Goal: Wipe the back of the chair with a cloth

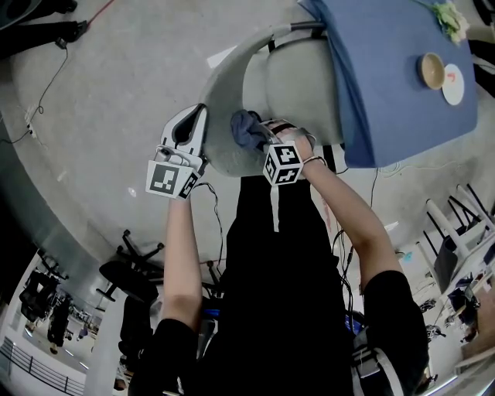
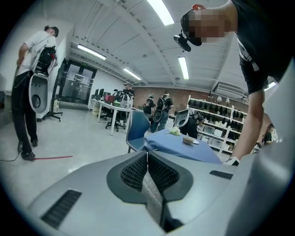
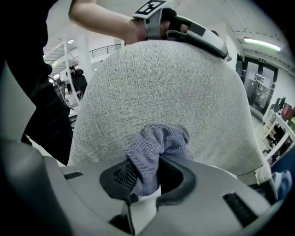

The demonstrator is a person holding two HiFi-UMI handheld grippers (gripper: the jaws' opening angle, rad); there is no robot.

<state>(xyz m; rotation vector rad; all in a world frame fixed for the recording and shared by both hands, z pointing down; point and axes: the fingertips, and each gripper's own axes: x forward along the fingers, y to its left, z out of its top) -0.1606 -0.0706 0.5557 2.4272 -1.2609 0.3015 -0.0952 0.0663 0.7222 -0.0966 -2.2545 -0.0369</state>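
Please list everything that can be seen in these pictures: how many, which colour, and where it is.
chair: one, light grey fabric, directly before the person
cloth: one, blue-grey, bunched against the chair's back
table: one, blue cover, beyond the chair
bowl: one, tan, on the table
plate: one, white, beside the bowl
flowers: one bunch, pale, on the table
blue chair: one, behind the table
left gripper: one, grey, jaws together, on the chair's top edge
right gripper: one, grey, shut on the cloth
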